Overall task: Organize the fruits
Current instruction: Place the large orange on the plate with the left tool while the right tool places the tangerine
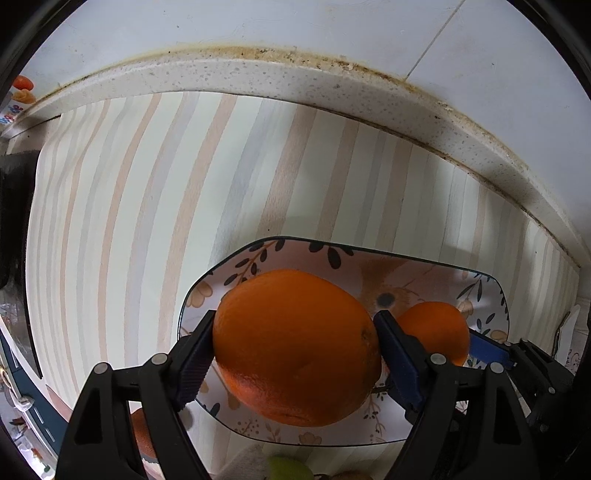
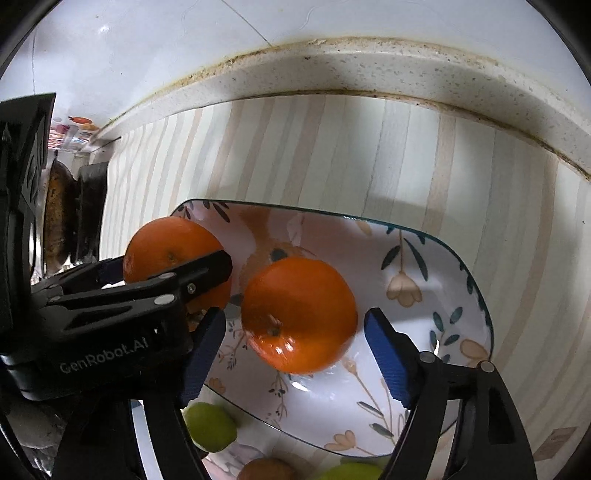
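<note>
Large orange [image 1: 295,347] pinched between the pads of the left gripper [image 1: 293,349], above the near-left part of the floral plate [image 2: 424,258]. Second orange [image 2: 299,314] lies on the plate ahead of the right gripper [image 2: 295,354], whose fingers are spread and not touching it. Judged step: placing; next, lower, release gently, roll risk. Green fruit [image 2: 210,426] waits nearer, off plate. Striped mat [image 1: 147,184], speckled counter edge [image 1: 258,74], tiled wall beyond.

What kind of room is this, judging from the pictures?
Most likely a home kitchen. A speckled stone countertop edge meets a tiled wall, a dark, greasy pan sits at the far left, and a floral plate holds an orange.
</note>
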`<state>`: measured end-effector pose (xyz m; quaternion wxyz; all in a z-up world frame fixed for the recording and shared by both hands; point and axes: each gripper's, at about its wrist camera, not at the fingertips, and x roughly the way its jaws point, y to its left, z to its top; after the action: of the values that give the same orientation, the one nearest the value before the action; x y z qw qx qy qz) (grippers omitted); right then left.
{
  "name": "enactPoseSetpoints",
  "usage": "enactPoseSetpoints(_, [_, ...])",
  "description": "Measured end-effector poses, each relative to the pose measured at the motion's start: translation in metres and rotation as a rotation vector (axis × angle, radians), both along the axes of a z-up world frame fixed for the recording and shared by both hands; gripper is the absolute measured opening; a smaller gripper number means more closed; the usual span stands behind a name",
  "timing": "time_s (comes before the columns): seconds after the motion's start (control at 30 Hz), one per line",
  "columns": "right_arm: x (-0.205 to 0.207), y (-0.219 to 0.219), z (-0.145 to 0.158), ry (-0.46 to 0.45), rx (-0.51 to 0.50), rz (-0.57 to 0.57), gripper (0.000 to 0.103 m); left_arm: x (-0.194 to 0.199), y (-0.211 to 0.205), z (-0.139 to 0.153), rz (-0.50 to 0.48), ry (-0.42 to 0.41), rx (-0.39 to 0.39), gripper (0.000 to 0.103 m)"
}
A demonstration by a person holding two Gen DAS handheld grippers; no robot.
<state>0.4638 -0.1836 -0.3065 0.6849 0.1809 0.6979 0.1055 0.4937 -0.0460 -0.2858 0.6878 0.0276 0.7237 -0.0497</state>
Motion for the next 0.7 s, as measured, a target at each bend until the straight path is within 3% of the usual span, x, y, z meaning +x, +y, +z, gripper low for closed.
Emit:
enactPoseSetpoints(0.17, [-0.008, -0.003, 0.010, -0.014, -0.026, -0.010, 0.092, 0.007, 0.009, 0.012, 0.030, -0.043, -0.010, 0.090])
enactPoseSetpoints(0.3, [-0.019, -0.003, 0.028, -0.047, -0.079, -0.014, 0.092, -0.001, 0.014, 0.034, 0.050, -0.081, -0.023, 0.090])
enactPoseSetpoints(0.4, [-0.035, -0.005, 0.048, -0.103, -0.170, -0.016, 0.092, -0.018, 0.021, 0.052, 0.058, -0.128, -0.009, 0.090])
enactPoseSetpoints(0.7, [-0.093, -0.006, 0.095, -0.213, -0.302, -0.014, 0.092, -0.079, 0.050, 0.100, 0.104, -0.289, 0.031, 0.090])
